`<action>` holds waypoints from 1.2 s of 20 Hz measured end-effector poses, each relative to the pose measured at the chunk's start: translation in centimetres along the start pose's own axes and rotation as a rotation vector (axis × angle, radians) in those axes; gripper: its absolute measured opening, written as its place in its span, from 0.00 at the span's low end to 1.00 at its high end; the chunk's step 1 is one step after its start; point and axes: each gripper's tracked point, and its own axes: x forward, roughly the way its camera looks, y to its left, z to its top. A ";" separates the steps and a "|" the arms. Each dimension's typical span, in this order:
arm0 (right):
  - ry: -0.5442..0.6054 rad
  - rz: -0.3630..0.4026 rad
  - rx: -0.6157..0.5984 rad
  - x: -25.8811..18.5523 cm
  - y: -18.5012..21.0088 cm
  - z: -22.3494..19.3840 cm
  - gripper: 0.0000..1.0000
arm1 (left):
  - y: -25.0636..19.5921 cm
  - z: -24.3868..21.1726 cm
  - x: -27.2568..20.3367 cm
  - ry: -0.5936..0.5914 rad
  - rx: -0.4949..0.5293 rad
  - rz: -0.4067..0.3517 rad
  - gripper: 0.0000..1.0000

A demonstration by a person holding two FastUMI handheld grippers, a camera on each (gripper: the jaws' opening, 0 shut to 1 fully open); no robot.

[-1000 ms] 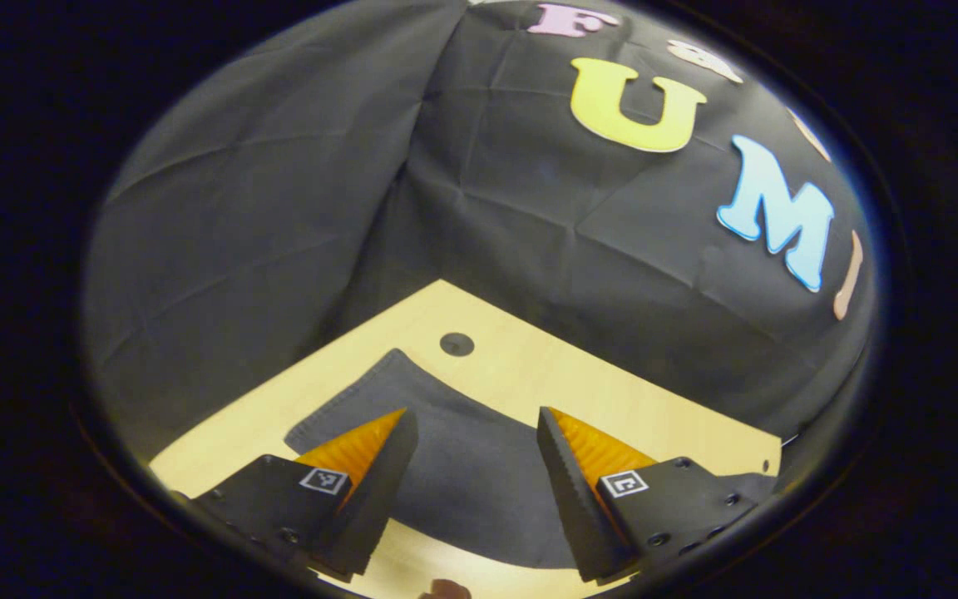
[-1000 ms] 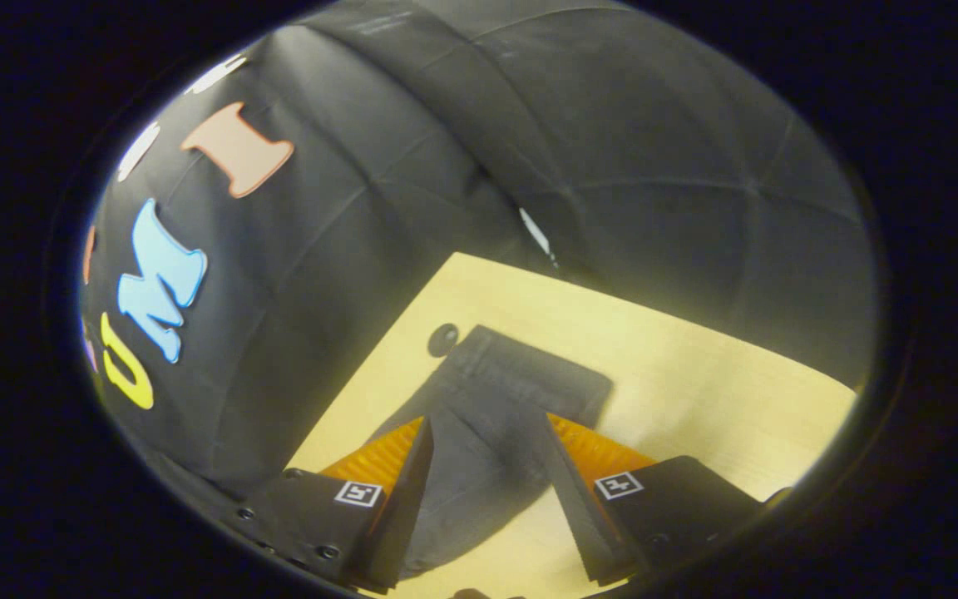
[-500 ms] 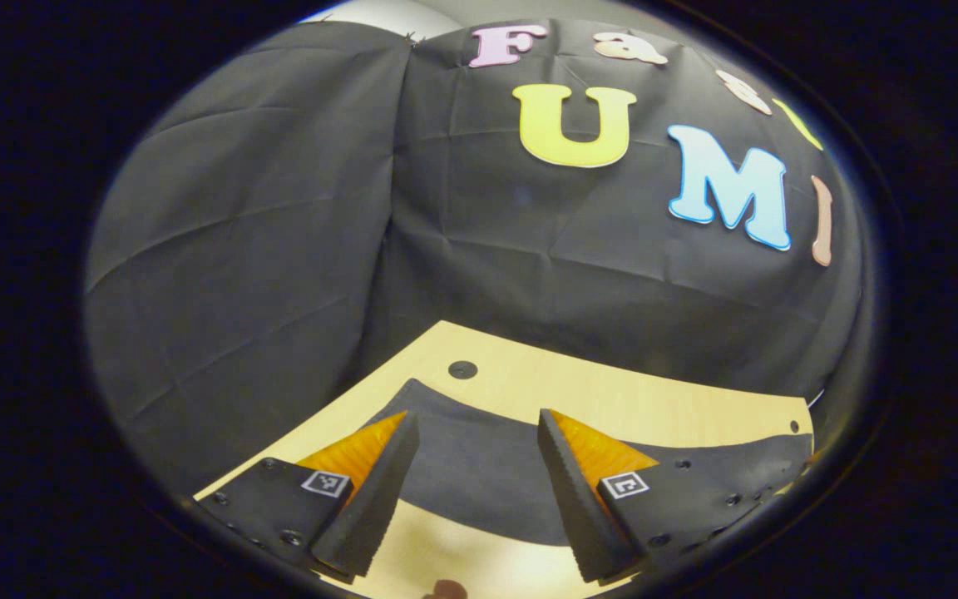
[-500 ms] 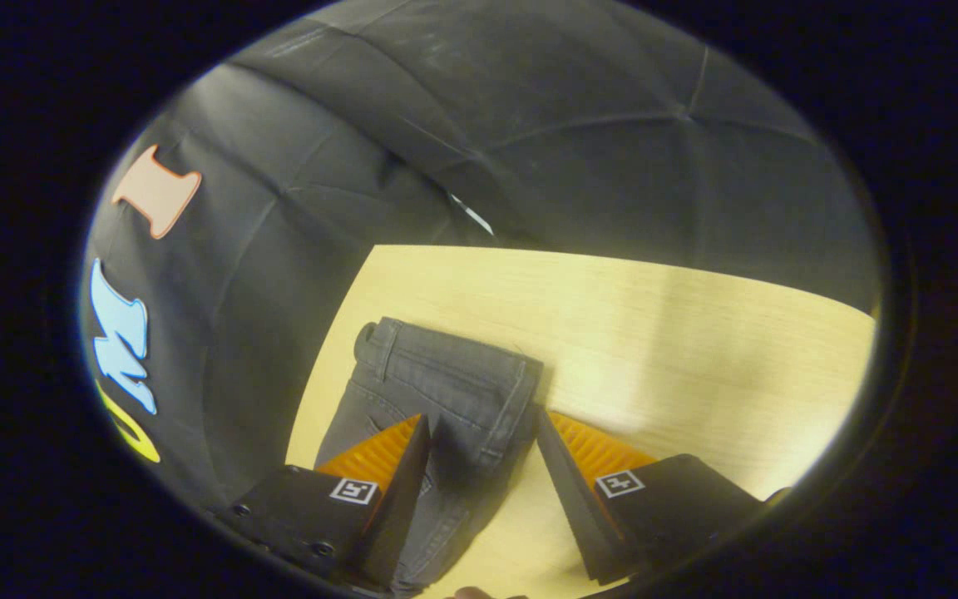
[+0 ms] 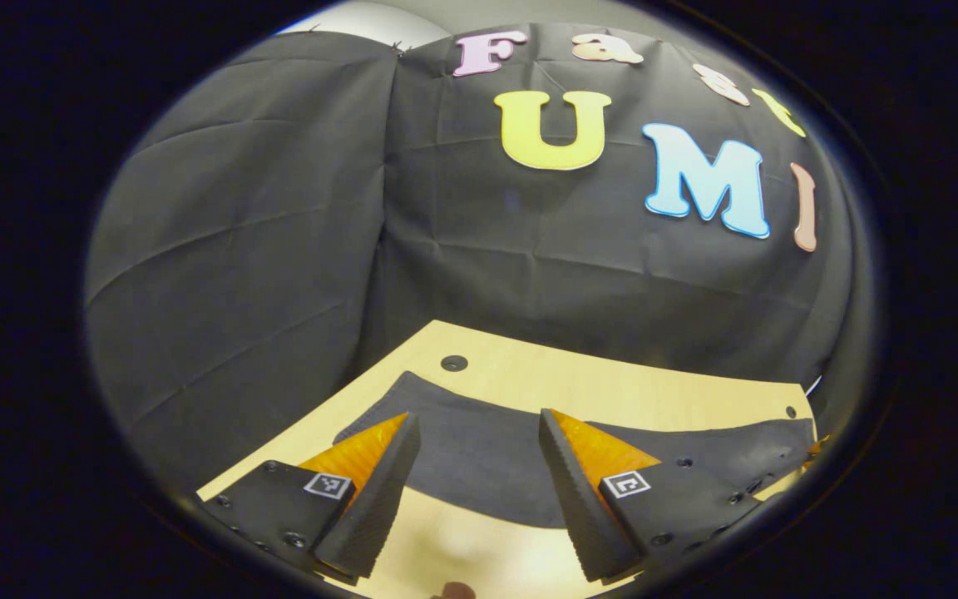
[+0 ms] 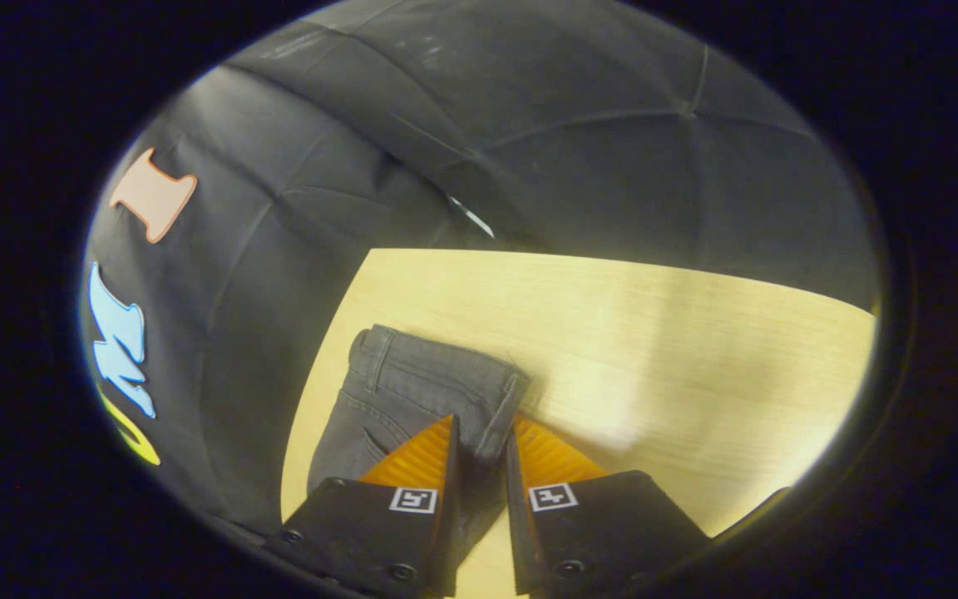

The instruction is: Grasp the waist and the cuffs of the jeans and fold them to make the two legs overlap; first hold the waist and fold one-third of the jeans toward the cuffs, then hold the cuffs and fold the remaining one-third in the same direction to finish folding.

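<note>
Dark grey jeans (image 5: 487,466) lie flat across the light wooden table (image 5: 612,387). My left gripper (image 5: 477,416) hovers open just over them near the front edge, its fingers spread wide with cloth showing between them and nothing held. In the right gripper view the jeans' waist (image 6: 412,374) lies with its band and belt loops toward the table's far side. My right gripper (image 6: 481,426) has its fingers drawn close on the waist's right-hand edge, and the cloth is pinched in the narrow gap between them.
The black cloth wall (image 5: 279,249) stands close behind the table on the far side and to the left. A round hole (image 5: 454,363) sits in the tabletop just beyond the jeans. Bare wood (image 6: 695,366) stretches right of the waist.
My right gripper's fingers have gone from wide apart to nearly together around the waist's edge. The left gripper has stayed open and only shifted slightly.
</note>
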 end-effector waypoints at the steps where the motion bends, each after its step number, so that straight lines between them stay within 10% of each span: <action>1: -0.003 0.009 -0.006 -0.2 0.1 0.3 0.18 | -0.1 -0.2 -0.3 -0.002 -0.005 -0.004 0.94; 16: -0.300 0.395 -0.192 -16.2 10.0 4.1 0.09 | -3.1 -0.9 -3.6 -0.050 -0.028 -0.127 0.94; 24: -0.490 0.591 -0.618 -24.9 21.0 -7.2 0.09 | -2.9 0.0 -5.6 -0.103 -0.039 -0.164 0.94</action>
